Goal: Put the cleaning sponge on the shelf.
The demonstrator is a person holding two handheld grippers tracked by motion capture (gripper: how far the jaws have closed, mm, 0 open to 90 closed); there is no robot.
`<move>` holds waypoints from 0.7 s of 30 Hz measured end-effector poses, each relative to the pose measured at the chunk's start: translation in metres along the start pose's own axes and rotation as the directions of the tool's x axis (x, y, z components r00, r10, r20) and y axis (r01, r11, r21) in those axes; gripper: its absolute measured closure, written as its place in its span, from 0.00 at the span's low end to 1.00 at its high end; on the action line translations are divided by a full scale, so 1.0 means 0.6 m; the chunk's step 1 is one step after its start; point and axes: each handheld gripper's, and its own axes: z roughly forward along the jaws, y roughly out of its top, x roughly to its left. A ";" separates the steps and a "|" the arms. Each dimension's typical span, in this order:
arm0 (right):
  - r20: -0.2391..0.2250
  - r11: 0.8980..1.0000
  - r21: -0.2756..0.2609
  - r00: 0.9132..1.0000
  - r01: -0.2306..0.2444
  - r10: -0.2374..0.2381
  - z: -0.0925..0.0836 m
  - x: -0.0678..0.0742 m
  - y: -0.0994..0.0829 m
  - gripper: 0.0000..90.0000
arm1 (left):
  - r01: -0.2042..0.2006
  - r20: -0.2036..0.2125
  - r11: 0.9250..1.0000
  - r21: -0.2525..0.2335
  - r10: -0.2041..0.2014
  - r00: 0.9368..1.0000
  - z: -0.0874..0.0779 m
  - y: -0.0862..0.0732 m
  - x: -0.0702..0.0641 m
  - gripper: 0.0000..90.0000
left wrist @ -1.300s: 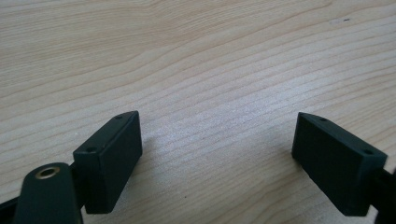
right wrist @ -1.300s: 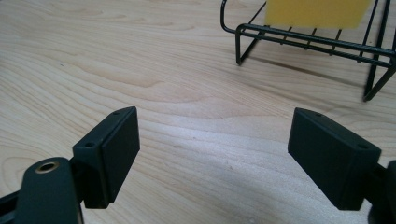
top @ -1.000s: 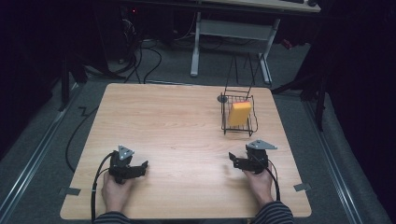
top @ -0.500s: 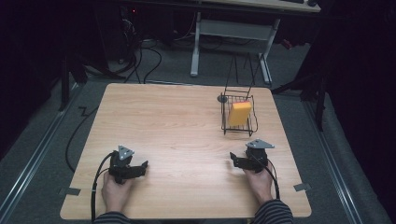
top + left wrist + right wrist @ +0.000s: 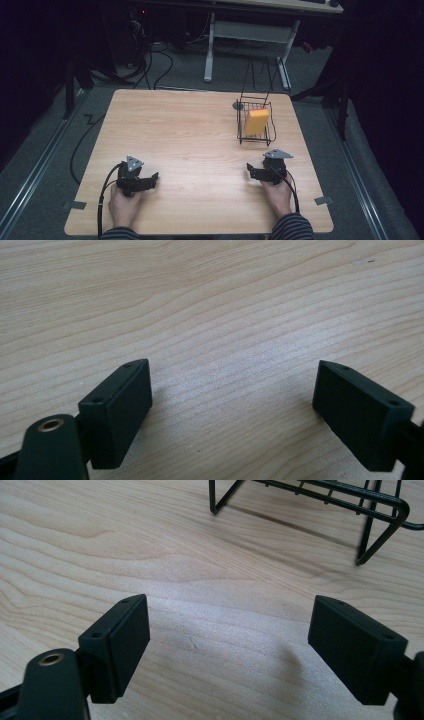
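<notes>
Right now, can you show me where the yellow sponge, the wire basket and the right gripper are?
Sponge (image 5: 256,121), high view, middle of its yellow face.
Basket (image 5: 241,131), high view, left wire wall.
Right gripper (image 5: 249,172), high view, between its open jaw tips.

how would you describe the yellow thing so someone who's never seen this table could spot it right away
Start at the light wooden table and go to its far right corner, where a small black wire basket stands. The yellow sponge stands on edge inside that basket. It is the only brightly coloured thing on the table, a plain yellow block behind thin black wires.
</notes>
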 end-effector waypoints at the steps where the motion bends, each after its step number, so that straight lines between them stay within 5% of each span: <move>1: 0.001 1.000 0.003 1.000 0.001 -0.001 0.001 0.000 0.000 0.19 | 0.000 0.000 1.000 0.000 0.000 1.000 0.000 0.000 0.000 0.18; 21: 0.023 0.999 0.048 1.000 0.000 -0.001 0.016 0.001 -0.001 0.21 | -0.001 0.000 1.000 0.000 0.001 1.000 0.000 0.000 0.000 0.18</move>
